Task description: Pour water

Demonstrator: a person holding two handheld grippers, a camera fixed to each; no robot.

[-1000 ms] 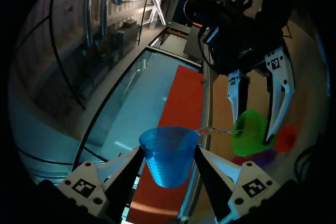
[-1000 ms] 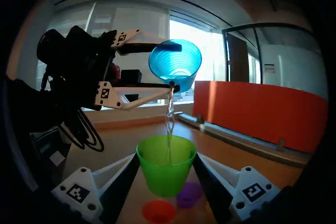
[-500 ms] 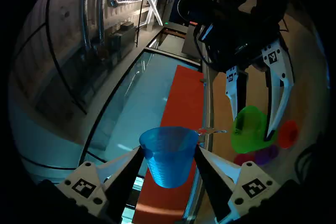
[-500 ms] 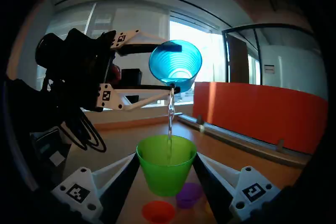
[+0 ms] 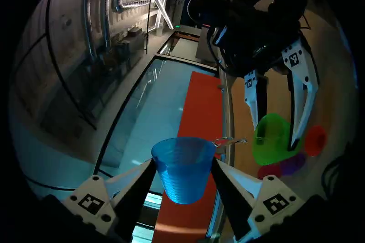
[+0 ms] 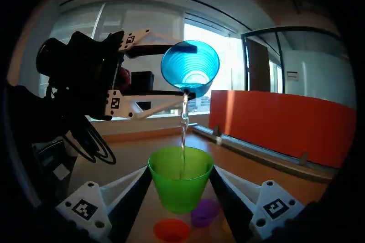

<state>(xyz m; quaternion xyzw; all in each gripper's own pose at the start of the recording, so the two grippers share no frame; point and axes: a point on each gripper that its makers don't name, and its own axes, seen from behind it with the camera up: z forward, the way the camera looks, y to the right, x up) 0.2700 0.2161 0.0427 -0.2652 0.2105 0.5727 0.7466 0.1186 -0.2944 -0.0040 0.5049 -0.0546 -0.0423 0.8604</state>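
My left gripper (image 5: 182,177) is shut on a blue cup (image 5: 183,169), tipped on its side. In the right gripper view that blue cup (image 6: 190,68) hangs high with its mouth toward the camera, and a thin stream of water (image 6: 183,122) falls from its rim. The stream lands in a green cup (image 6: 180,178), on which my right gripper (image 6: 181,183) is shut, held upright above the wooden table (image 6: 137,152). The left gripper view shows the green cup (image 5: 270,138) between the right gripper's white fingers (image 5: 302,92).
An orange cup (image 6: 171,231) and a purple cup (image 6: 205,211) stand on the table just below the green one. An orange panel (image 6: 283,122) runs along the table's right side behind a metal rail (image 6: 255,152). Large windows (image 6: 137,24) lie behind.
The blue cup has tipped and risen slightly, and water keeps streaming into the green cup. The green cup stays put.
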